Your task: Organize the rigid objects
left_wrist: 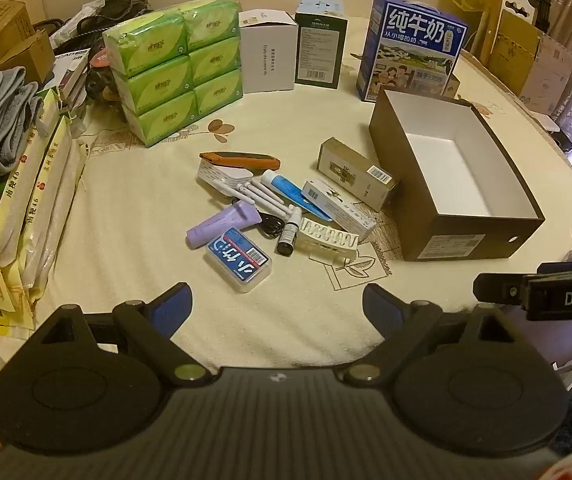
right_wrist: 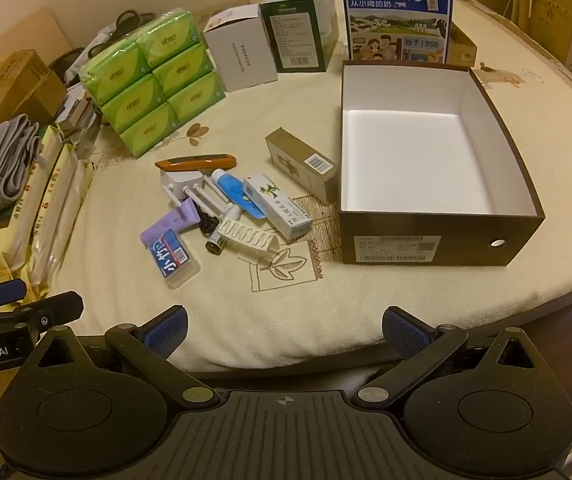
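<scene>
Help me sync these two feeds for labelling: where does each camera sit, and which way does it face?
Left wrist: on the left gripper, angled down at the table clutter; its open fingers show, and the right gripper at the right edge.
Right wrist: on the right gripper, angled down at the dark open box; its open fingers show, the left gripper at the left edge.
Shared: dark open box, green tissue pack, blue milk carton.
</scene>
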{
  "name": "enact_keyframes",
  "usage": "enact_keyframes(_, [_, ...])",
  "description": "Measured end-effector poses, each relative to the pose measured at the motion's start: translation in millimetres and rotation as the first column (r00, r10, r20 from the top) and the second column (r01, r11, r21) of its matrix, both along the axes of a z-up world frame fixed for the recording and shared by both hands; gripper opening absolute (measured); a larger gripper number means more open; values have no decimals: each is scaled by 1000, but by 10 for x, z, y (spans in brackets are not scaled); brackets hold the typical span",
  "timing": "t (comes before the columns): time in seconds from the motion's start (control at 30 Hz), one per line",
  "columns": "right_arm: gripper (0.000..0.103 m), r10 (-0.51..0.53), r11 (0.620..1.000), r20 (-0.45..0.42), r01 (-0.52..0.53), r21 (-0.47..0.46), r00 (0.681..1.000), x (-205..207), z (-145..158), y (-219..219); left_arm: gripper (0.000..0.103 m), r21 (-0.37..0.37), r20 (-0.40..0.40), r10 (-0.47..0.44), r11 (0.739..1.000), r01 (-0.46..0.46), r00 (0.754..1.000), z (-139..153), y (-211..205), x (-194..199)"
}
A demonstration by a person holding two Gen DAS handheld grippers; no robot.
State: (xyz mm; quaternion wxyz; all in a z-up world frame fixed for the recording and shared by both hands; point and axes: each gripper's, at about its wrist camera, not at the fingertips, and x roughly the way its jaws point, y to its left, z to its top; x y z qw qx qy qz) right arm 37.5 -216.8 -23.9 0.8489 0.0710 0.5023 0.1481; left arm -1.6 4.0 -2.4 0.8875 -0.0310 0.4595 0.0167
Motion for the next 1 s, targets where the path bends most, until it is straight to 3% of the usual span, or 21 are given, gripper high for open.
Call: enact_keyframes(1.0, [101,0,1000,1,0,2,1000,8,-3,12,90,4,2,0,1000,0,1000,22,26,17])
